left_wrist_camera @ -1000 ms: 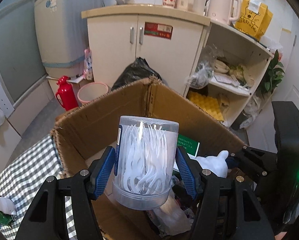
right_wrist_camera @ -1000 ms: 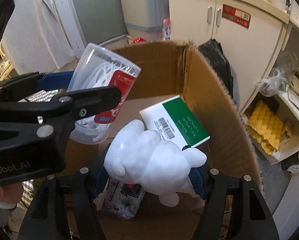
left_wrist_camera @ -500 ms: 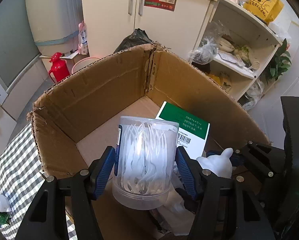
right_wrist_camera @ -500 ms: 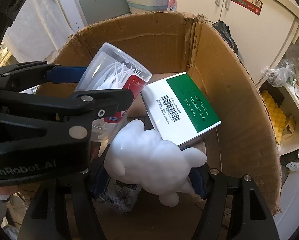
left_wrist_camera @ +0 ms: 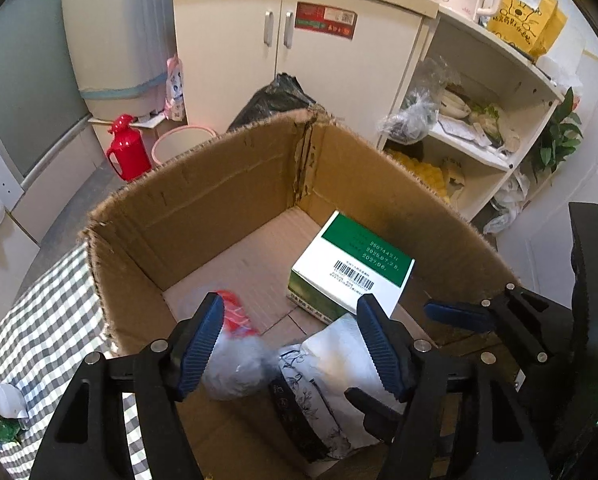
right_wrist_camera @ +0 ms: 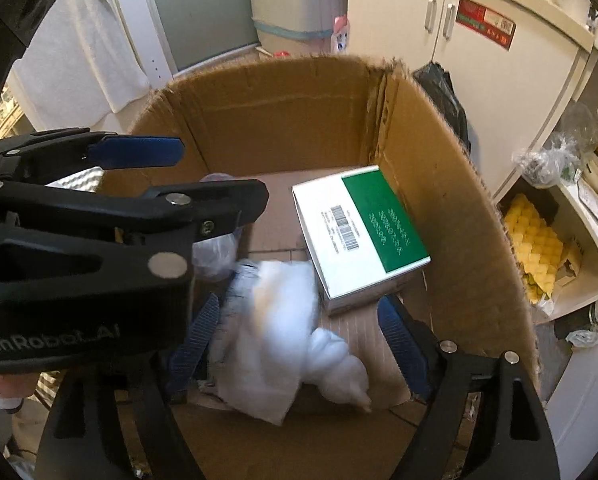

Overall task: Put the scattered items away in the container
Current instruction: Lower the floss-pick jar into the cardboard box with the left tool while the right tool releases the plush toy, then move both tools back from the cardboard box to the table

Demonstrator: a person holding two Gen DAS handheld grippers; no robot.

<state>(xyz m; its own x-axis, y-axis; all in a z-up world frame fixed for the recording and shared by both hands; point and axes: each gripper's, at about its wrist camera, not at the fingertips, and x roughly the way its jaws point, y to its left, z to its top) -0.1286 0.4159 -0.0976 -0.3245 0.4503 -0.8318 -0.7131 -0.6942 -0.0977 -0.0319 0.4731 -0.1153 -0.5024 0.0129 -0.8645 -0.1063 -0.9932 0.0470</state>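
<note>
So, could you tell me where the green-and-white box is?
Inside the cardboard box, on its floor by the far-right wall; in both wrist views the green-and-white box lies beyond the white figurine.

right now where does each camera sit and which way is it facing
Left wrist: on the left gripper, facing steeply down into the cardboard box; its own open blue-padded fingers show, with the right gripper at the right edge.
Right wrist: on the right gripper, also looking down into the box; its own open fingers show, with the left gripper crossing from the left.
Shared: the box, the green and white carton, the white figurine and the cabinet.
</note>
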